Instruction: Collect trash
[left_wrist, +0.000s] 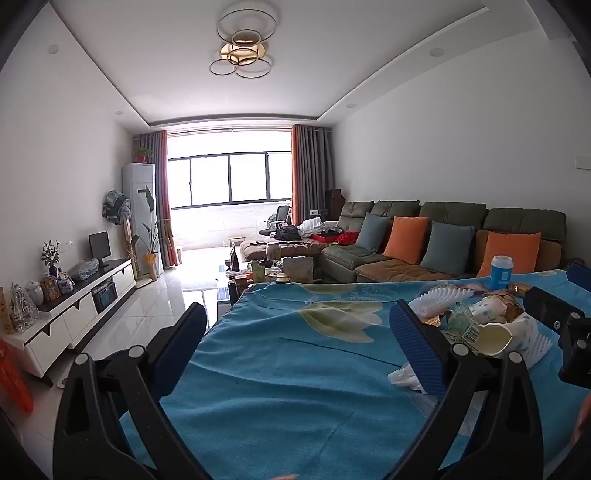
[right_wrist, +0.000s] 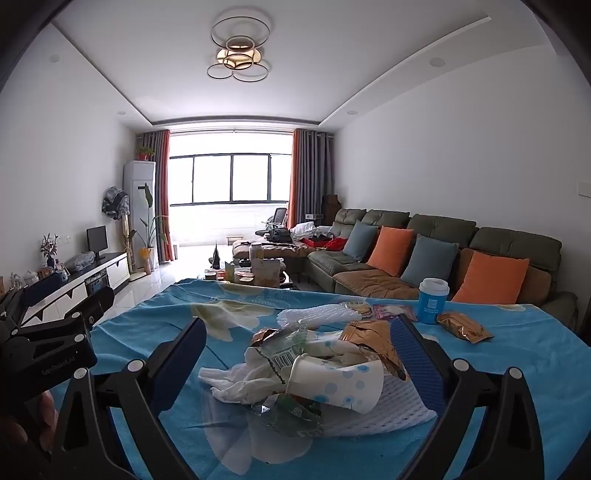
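Note:
A pile of trash lies on a table under a blue flowered cloth (right_wrist: 155, 317). In the right wrist view the pile holds a tipped paper cup (right_wrist: 332, 380) with blue dots, crumpled white tissue (right_wrist: 236, 380), white foam netting (right_wrist: 399, 410), a green wrapper (right_wrist: 295, 406) and gold wrappers (right_wrist: 369, 332). My right gripper (right_wrist: 299, 365) is open, its fingers either side of the pile. My left gripper (left_wrist: 299, 350) is open and empty over bare cloth, left of the pile. In the left wrist view the paper cup (left_wrist: 495, 336) shows just past the right finger (left_wrist: 417, 350).
A blue cup with a white lid (right_wrist: 432, 301) stands upright at the table's far right, with a gold packet (right_wrist: 463, 326) and another foam net (right_wrist: 317, 317) near it. A sofa with cushions (right_wrist: 424, 251) is behind. A coffee table (right_wrist: 251, 275) and TV cabinet (right_wrist: 96, 277) stand beyond.

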